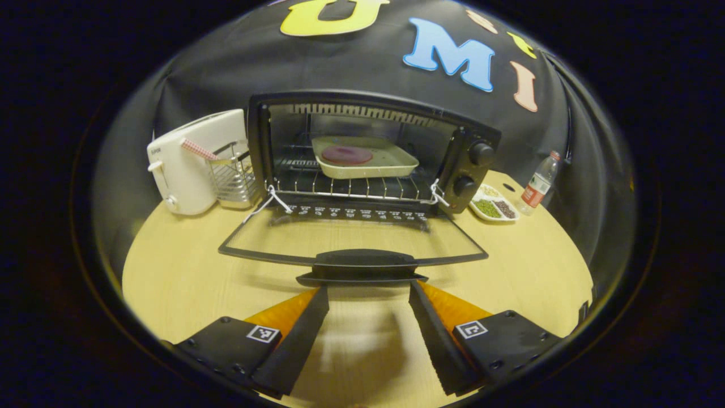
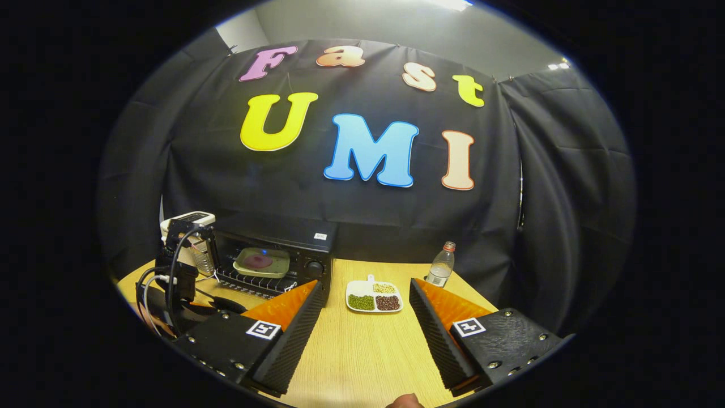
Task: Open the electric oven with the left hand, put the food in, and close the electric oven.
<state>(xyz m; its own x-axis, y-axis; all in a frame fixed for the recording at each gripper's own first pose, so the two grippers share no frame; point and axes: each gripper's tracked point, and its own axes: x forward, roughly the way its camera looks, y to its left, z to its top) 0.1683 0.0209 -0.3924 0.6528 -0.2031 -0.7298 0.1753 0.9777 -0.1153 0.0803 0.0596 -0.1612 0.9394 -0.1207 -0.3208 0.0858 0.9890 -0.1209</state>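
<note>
A: Bright overhead light here. A ceiling lamp (image 2: 453, 4) glares white at the top of the right gripper view.

B: The wooden table (image 1: 510, 272) is evenly lit, with a soft shadow between the left gripper's fingers (image 1: 306, 334).

A: Focus is sharp at the centre; edges bend and darken.

B: The oven (image 1: 368, 153) interior stays dim.

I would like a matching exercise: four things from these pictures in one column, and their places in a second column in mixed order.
Things:
1. tray
2. toaster
3. bottle
4. oven door

Places:
a. left of the oven, in the left gripper view
b. on the oven rack
c. folded down, lying open
d. upright behind the divided dish

Pairs: 1-b, 2-a, 3-d, 4-c
</note>
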